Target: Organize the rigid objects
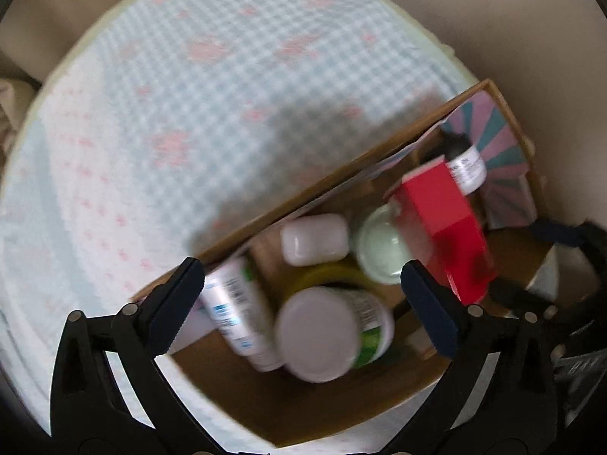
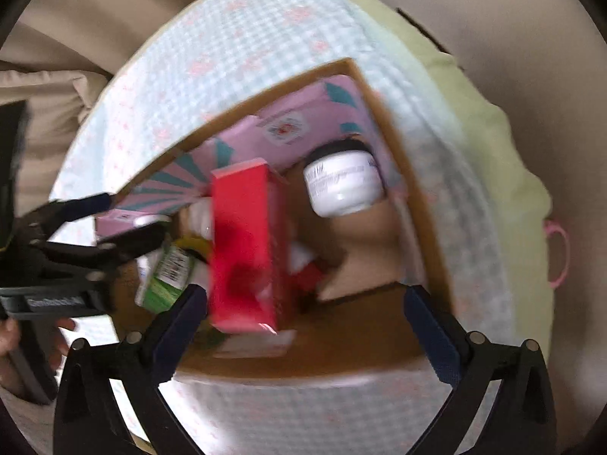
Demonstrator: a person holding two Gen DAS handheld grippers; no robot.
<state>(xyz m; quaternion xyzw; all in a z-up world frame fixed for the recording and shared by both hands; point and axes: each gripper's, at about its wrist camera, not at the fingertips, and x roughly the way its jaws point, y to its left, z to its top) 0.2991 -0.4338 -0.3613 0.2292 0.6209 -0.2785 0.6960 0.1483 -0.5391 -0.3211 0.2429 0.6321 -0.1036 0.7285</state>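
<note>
A cardboard box (image 1: 288, 197) with pink and teal flaps sits on a checked cloth. It holds a red carton (image 1: 444, 223), a white-lidded green-label bottle (image 1: 330, 330), a white tube (image 1: 235, 303), a small white case (image 1: 315, 239), a pale green jar (image 1: 379, 246) and a dark-capped white bottle (image 1: 464, 163). My left gripper (image 1: 303, 303) is open just above the bottle with the white lid. My right gripper (image 2: 307, 322) is open over the box (image 2: 402, 174), next to the red carton (image 2: 246, 242), with the white bottle (image 2: 343, 182) beyond. The left gripper also shows in the right wrist view (image 2: 129, 220).
The round table's blue-and-white checked cloth (image 1: 182, 94) has pink motifs. A pale green cushion or cloth (image 2: 504, 140) lies past the box, with a pink loop (image 2: 559, 254). Beige upholstery (image 2: 57, 68) surrounds the table. The other gripper shows dark at the box's right (image 1: 569, 242).
</note>
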